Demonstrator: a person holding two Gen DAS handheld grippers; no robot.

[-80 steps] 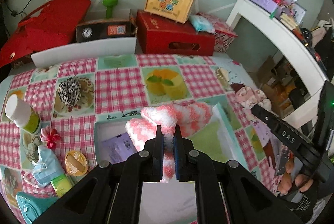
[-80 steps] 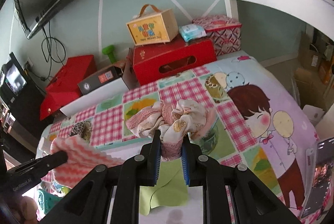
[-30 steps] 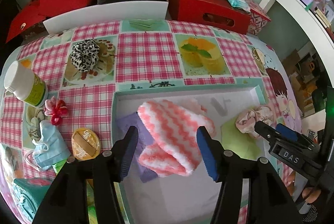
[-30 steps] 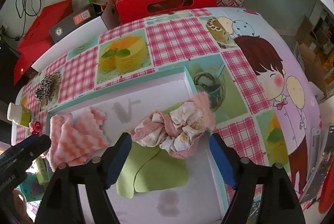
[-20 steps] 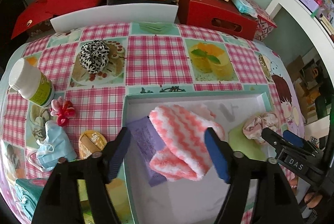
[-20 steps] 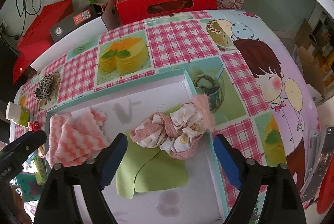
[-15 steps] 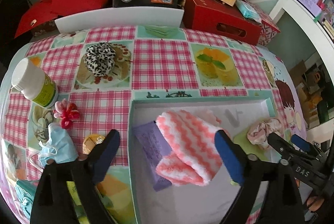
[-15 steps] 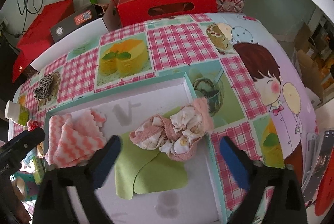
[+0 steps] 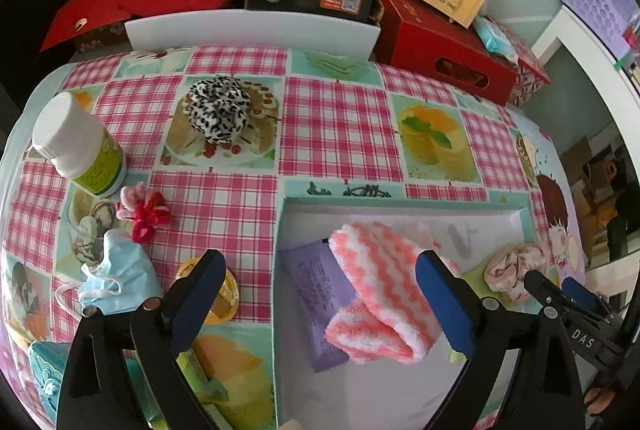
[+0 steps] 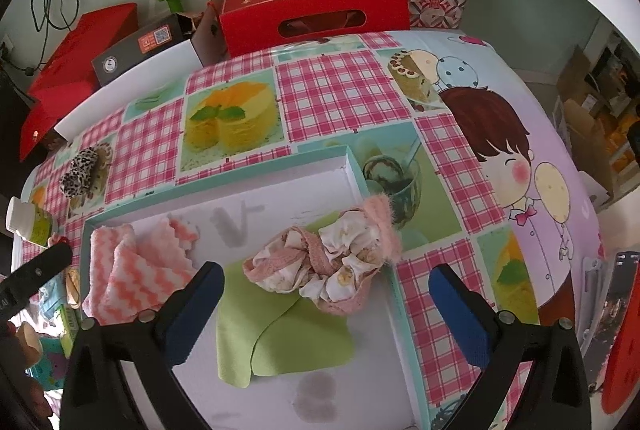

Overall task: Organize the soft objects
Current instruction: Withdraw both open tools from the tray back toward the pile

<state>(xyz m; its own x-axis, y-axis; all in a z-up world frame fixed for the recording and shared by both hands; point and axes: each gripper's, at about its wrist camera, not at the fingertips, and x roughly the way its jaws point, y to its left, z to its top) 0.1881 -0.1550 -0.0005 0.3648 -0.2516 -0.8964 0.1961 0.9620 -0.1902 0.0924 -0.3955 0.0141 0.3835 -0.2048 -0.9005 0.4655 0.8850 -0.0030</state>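
Release was complete — both the left tool (image 9: 320,294) and right tool (image 10: 326,304) had just been opened wide, nothing clamped. The striped cloth (image 9: 380,294) and floral scrunchie (image 10: 324,266) lay inside the tray (image 10: 356,169); withdrawal was best made straight upward — clear of the fabric.

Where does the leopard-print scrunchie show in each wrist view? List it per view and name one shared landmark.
Left wrist view: leopard-print scrunchie sits upper left of centre, on the tablecloth beyond the box.
Right wrist view: it lies small at the far left edge.
Shared landmark: the pink-and-white striped cloth inside the white box.
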